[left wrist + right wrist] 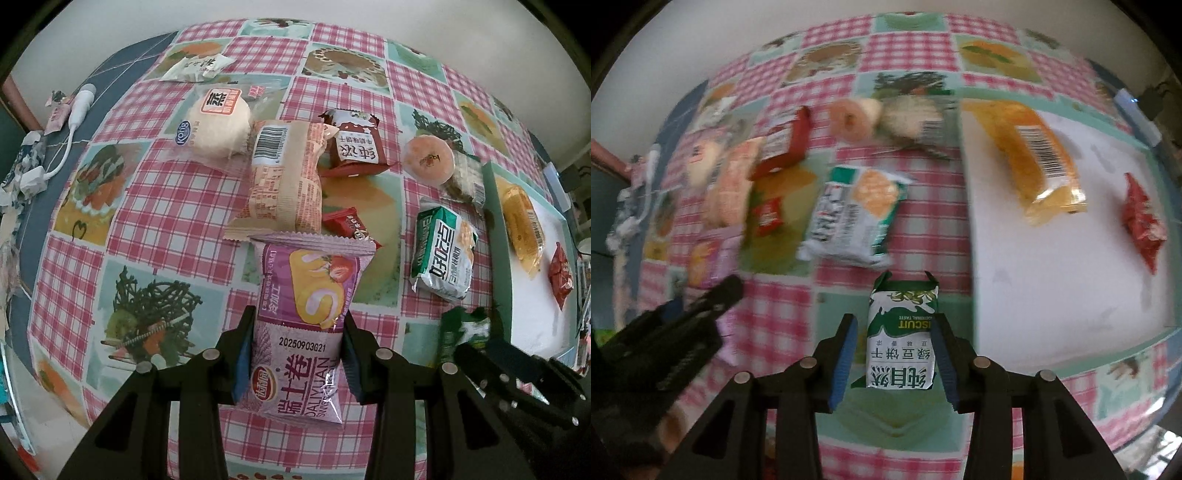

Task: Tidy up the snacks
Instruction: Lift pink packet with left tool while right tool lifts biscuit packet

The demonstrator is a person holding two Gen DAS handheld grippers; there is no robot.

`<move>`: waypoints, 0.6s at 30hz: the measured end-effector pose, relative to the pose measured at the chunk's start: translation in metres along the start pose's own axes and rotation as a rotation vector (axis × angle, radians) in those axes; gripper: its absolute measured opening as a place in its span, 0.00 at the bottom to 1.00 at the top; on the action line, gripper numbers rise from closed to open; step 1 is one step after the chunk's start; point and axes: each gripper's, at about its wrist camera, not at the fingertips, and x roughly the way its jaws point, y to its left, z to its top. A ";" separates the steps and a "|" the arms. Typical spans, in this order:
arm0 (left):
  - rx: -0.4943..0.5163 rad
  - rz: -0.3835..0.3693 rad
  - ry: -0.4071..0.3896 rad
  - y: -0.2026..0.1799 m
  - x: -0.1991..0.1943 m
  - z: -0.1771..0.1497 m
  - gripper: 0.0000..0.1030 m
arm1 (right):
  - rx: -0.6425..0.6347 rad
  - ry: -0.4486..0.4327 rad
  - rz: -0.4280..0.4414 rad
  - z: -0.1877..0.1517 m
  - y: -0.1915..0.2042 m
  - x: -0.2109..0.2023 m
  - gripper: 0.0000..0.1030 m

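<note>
Left wrist view: the left gripper (297,354) has its jaws closed on a purple cake-roll packet (306,332) above the checked bench (177,206). Right wrist view, blurred: the right gripper (895,354) appears to pinch a green biscuit packet (903,336) beside the white tray (1052,280).

Ahead of the left gripper (297,356) the way is crowded by the tan pack (284,181) and red sachet (349,223), while the tray (1052,266) offers bare white floor below the yellow pack (1030,155).
</note>
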 end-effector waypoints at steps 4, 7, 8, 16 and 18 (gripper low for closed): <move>0.005 0.003 0.006 0.000 0.002 0.001 0.42 | 0.002 -0.001 0.049 0.000 0.004 -0.002 0.44; 0.004 0.006 0.008 -0.001 0.003 0.001 0.42 | -0.004 -0.029 0.004 0.002 0.006 -0.008 0.44; 0.005 0.007 0.008 -0.001 0.004 0.001 0.42 | 0.003 -0.023 0.002 0.002 0.005 -0.007 0.44; 0.005 0.011 0.012 -0.001 0.006 0.001 0.42 | -0.024 0.009 -0.019 0.000 0.011 0.005 0.44; 0.006 0.012 0.013 -0.001 0.006 0.002 0.42 | -0.041 0.014 -0.036 0.003 0.022 0.013 0.45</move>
